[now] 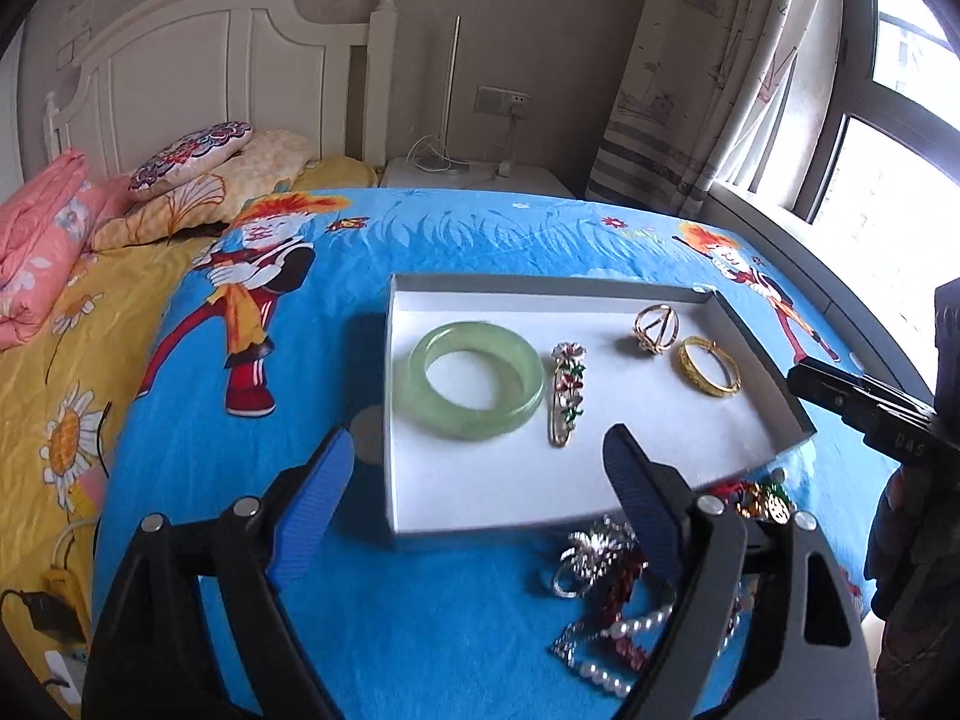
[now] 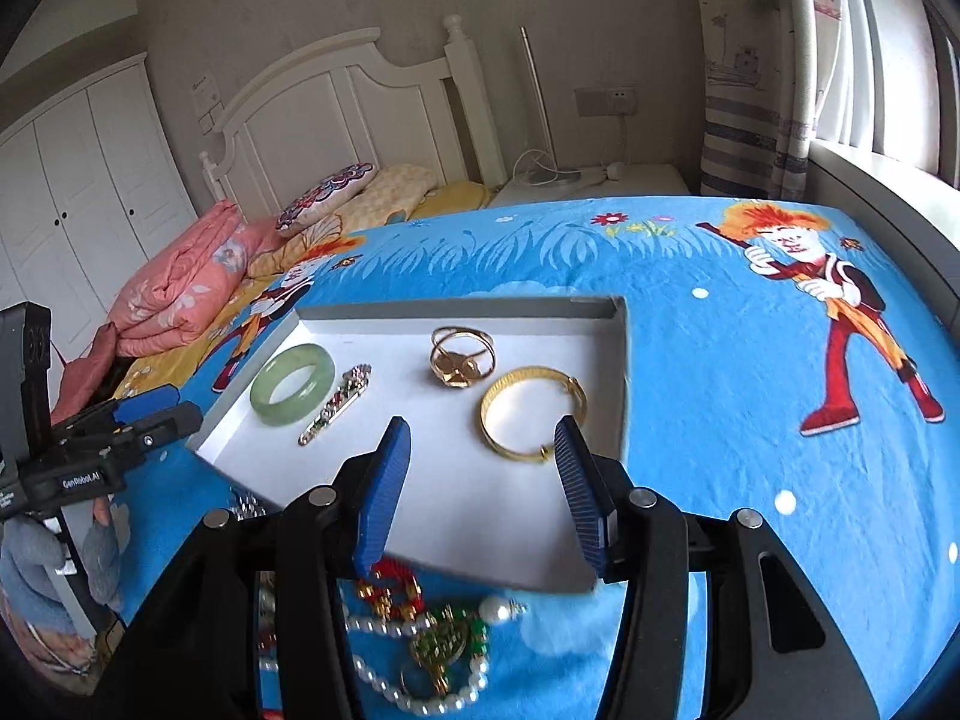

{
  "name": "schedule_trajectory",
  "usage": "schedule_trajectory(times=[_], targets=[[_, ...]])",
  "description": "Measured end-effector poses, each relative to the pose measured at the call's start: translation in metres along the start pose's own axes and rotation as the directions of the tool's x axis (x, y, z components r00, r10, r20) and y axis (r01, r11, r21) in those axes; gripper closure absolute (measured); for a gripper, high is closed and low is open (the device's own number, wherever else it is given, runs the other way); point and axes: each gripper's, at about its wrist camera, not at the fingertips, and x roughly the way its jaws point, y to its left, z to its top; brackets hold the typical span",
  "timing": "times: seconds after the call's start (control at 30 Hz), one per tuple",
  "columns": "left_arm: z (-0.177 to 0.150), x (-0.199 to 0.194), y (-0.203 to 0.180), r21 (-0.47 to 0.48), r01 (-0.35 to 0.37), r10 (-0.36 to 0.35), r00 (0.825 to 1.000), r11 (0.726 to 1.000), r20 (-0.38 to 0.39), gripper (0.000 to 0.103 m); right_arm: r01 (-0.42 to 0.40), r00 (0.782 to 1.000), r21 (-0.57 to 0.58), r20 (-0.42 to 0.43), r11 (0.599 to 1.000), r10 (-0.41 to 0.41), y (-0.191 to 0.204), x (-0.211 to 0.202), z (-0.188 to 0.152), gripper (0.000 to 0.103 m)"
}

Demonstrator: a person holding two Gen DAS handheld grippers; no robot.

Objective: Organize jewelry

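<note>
Left gripper (image 1: pixel 474 450) hangs released over the white tray (image 1: pixel 762 360), green bangle (image 1: pixel 475 380) at 12 o'clock; fetch the loose pile (image 1: pixel 606 588) at 5 o'clock next.

Right gripper (image 2: pixel 483 450) gapes empty, gold bracelet (image 2: pixel 531 414) at 1 o'clock; pinch one piece only.

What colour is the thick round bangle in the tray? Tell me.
Pale translucent green. The bangle shows best in the left wrist view, lying in the white tray.

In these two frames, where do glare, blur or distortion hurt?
Left wrist view: window blown out white, bed edge bowed by the fisheye, tray sharp. Right wrist view: even light, loose pearl necklace near the lens slightly soft.
</note>
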Motion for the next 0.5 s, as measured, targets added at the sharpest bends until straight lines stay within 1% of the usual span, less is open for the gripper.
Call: schedule_trajectory(times=[0.1, 0.23, 0.3, 0.33, 0.37, 0.5], targets=[[-0.02, -0.009, 0.0, 0.003, 0.019, -0.019, 1.0, 1.0, -0.011, 0.019, 0.003, 1.0, 0.024, 0.003, 1.0, -0.003, -0.012, -0.014, -0.021, 0.054], [-0.044, -0.011, -0.003, 0.004, 0.068, -0.068, 0.997, 0.998, -0.035, 0.02, 0.02, 1.0, 0.06, -0.013, 0.998, -0.019, -0.027, -0.022, -0.043, 0.054], [-0.052, -0.008, -0.005, 0.01, 0.087, -0.086, 0.995, 0.996, -0.043, 0.022, -0.002, 1.0, 0.073, 0.002, 0.997, 0.002, -0.03, -0.027, -0.046, 0.054], [-0.054, -0.006, -0.006, 0.008, 0.091, -0.09, 0.995, 0.996, -0.053, 0.024, -0.007, 1.0, 0.064, 0.014, 0.998, 0.006, -0.028, -0.028, -0.046, 0.054], [-0.054, -0.002, -0.005, 0.003, 0.096, -0.096, 0.993, 0.995, -0.065, 0.028, -0.005, 1.0, 0.054, 0.009, 0.999, 0.004, -0.027, -0.027, -0.046, 0.054], [-0.052, 0.01, -0.007, -0.006, 0.121, -0.121, 0.988, 0.993, -0.101, 0.035, 0.035, 0.999, -0.029, -0.025, 0.999, -0.036, -0.011, -0.022, -0.05, 0.054]])
